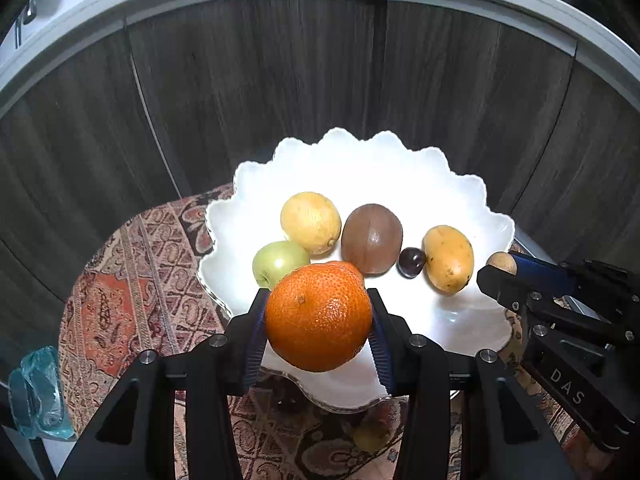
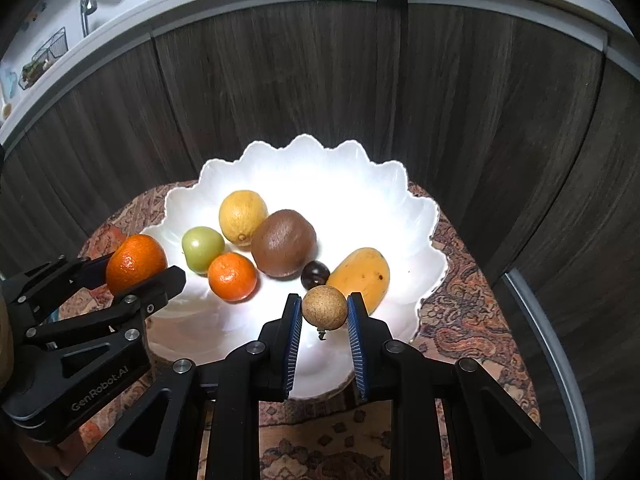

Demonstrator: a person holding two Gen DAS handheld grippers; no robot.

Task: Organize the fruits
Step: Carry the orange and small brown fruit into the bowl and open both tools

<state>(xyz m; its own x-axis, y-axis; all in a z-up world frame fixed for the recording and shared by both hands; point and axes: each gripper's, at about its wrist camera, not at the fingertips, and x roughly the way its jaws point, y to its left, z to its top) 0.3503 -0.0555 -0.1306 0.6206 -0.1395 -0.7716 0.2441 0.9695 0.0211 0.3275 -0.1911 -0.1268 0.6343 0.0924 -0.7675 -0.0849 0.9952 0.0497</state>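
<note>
A white scalloped bowl [image 1: 460, 320] [image 2: 360, 184] holds a lemon [image 1: 311, 223], a kiwi [image 1: 372, 239], a green fruit [image 1: 280, 262], a dark plum [image 1: 412, 263] and a small mango [image 1: 448, 259]. A small tangerine [image 2: 232, 277] also lies in it. My left gripper [image 1: 318, 320] is shut on a large orange [image 1: 319, 316] above the bowl's near left rim; it also shows in the right wrist view [image 2: 136, 264]. My right gripper [image 2: 324, 312] is shut on a small tan round fruit [image 2: 324, 306] over the bowl's near right side.
The bowl stands on a patterned cloth [image 1: 132, 280] on a small table. Dark wood cabinet doors [image 1: 260, 80] rise behind it. A crumpled blue plastic piece [image 1: 38, 392] lies at the left. A small green fruit [image 1: 370, 436] lies on the cloth by the bowl.
</note>
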